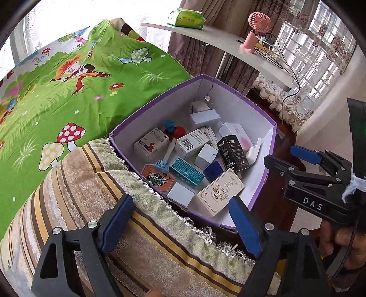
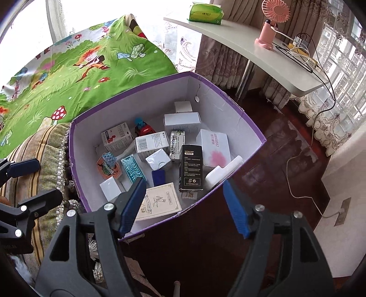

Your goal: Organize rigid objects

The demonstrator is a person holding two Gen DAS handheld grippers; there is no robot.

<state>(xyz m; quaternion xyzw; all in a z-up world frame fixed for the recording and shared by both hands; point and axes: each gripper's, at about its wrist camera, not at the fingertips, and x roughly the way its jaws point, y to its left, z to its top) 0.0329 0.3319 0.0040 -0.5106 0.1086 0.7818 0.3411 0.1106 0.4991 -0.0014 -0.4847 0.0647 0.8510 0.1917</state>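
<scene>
Purple box crowded with cartons; striped cushion touching; fan behind.

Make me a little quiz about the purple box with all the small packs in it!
1. True or false: the tall black carton stands upright inside the purple box.
2. What sits on the white desk beside the pink fan? A) a green tissue pack B) a red teapot C) a football
3. Fill the gap: both the left tool and the right tool are ____, with nothing between their pads.

Key: 1 true; 2 A, the green tissue pack; 3 open.
</scene>
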